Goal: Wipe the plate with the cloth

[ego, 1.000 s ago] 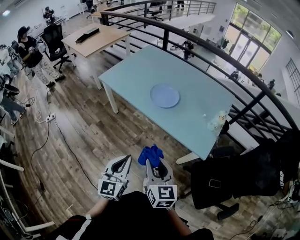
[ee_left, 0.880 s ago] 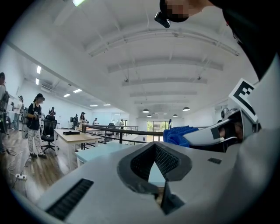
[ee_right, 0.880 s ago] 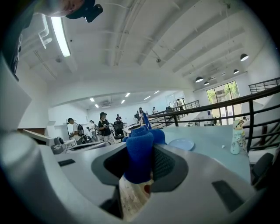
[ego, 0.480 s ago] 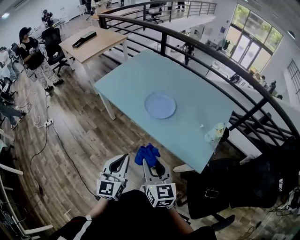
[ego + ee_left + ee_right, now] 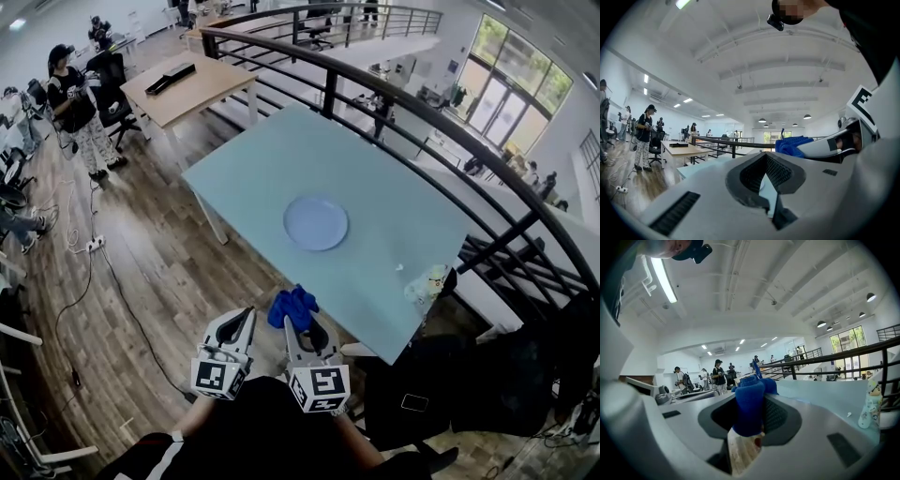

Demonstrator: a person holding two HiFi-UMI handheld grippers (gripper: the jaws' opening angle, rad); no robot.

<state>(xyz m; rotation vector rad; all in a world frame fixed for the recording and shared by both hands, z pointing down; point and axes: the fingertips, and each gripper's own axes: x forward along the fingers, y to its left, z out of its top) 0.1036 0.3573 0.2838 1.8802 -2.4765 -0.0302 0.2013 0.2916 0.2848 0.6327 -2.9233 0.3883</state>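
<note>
Short of the table (image 5: pixel 394 216): left claw (image 5: pixel 246 317) beside right claw (image 5: pixel 305 326) with cloth (image 5: pixel 292 307).

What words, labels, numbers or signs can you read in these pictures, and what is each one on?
No text can be read.
The left gripper and right gripper each carry a cube with a black-and-white square marker: pattern only, no letters.
The small white object at the table edge: any print is too small to read.

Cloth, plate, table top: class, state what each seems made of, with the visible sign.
Cloth: soft blue fabric, perhaps microfibre; it bunches in folds in the right gripper. Plate: smooth, pale blue, plastic or glazed ceramic; cannot tell which. Table top: smooth, pale teal, faint sheen; painted glass or laminate, uncertain.
</note>
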